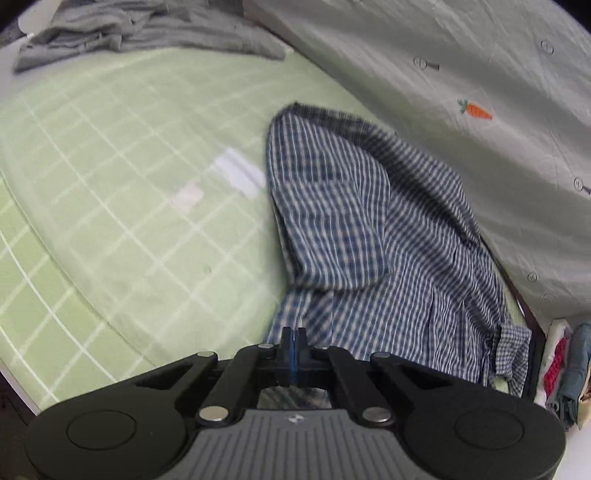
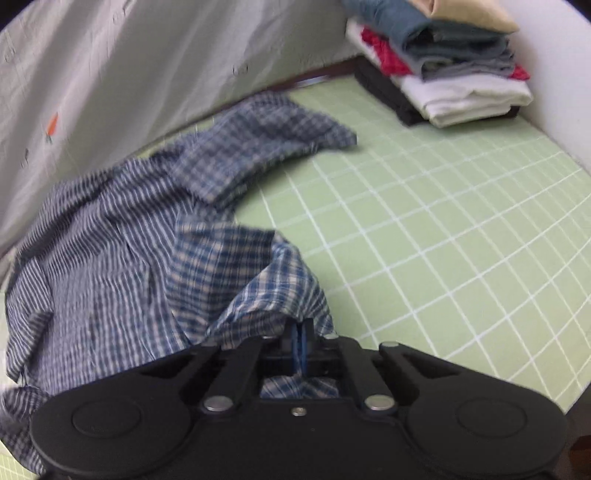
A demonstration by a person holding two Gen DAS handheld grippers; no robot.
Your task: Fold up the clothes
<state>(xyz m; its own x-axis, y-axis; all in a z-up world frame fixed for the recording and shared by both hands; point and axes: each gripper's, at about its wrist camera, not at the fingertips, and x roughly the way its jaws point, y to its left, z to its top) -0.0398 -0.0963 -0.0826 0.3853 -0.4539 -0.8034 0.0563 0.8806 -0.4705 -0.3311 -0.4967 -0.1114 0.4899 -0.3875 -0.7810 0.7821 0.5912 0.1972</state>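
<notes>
A blue-and-white checked shirt lies crumpled on a green grid-patterned bed sheet, along the grey hanging cloth. My left gripper is shut on an edge of the shirt, and the fabric rises from its tips in a lifted fold. In the right wrist view the same shirt spreads to the left, one sleeve reaching toward the back. My right gripper is shut on another bunched edge, and cloth drapes over its tips and shows beneath the jaws.
A grey cloth with a carrot print hangs along the bed's far side. Crumpled grey clothes lie at the far end. A stack of folded clothes sits in the corner by a white wall. Bare green sheet lies to the right.
</notes>
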